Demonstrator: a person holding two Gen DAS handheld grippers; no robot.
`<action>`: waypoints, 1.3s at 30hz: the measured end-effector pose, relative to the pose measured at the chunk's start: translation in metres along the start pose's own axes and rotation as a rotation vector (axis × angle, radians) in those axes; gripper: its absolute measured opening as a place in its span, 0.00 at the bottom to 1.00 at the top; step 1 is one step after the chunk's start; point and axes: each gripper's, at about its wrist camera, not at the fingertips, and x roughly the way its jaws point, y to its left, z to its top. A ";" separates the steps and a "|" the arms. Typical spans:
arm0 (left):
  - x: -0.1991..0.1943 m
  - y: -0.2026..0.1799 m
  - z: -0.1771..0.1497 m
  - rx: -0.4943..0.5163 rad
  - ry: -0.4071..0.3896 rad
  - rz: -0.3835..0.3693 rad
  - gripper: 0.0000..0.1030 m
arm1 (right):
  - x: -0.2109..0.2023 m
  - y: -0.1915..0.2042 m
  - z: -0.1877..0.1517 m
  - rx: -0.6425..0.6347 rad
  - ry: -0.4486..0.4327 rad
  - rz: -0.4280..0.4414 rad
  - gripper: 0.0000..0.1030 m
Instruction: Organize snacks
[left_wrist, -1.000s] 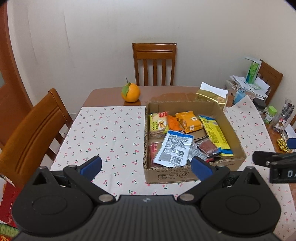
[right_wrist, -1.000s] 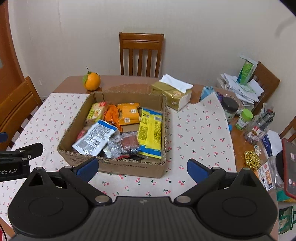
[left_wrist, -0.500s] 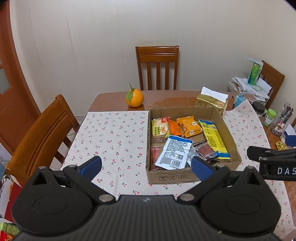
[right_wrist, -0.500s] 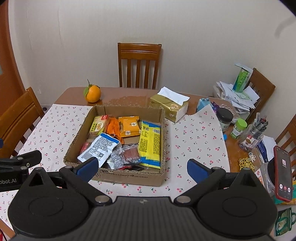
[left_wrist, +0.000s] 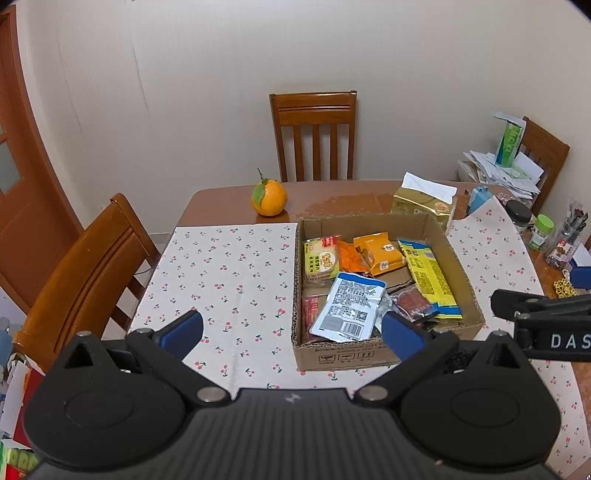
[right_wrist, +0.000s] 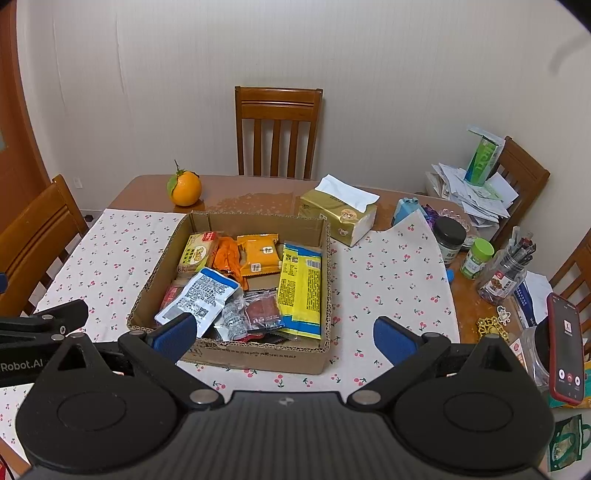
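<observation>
Here, a cardboard box (right_wrist: 258, 354) of snacks sits on a cherry-print tablecloth (left_wrist: 229, 273) over a wooden table (right_wrist: 258, 188). Inside lie a white and blue packet (right_wrist: 199, 295), a long yellow packet (right_wrist: 300, 291), an orange packet (right_wrist: 258, 254) and a yellow biscuit packet (right_wrist: 197, 252). The left gripper (left_wrist: 293, 332) and right gripper (right_wrist: 284, 334) both hover at the near edge of the table, fingers spread wide apart and holding nothing. An orange fruit (left_wrist: 269, 197) and a tissue pack (right_wrist: 338, 218) rest behind the box.
</observation>
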 end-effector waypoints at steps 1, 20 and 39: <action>0.000 0.000 0.000 0.002 -0.001 0.001 0.99 | 0.000 0.000 0.000 0.001 0.000 0.001 1.00; 0.002 -0.002 0.003 0.014 0.001 -0.010 0.99 | 0.004 0.000 0.004 -0.001 -0.002 -0.003 1.00; 0.001 -0.001 0.004 0.011 0.004 -0.016 0.99 | 0.002 0.002 0.004 -0.009 -0.006 -0.001 1.00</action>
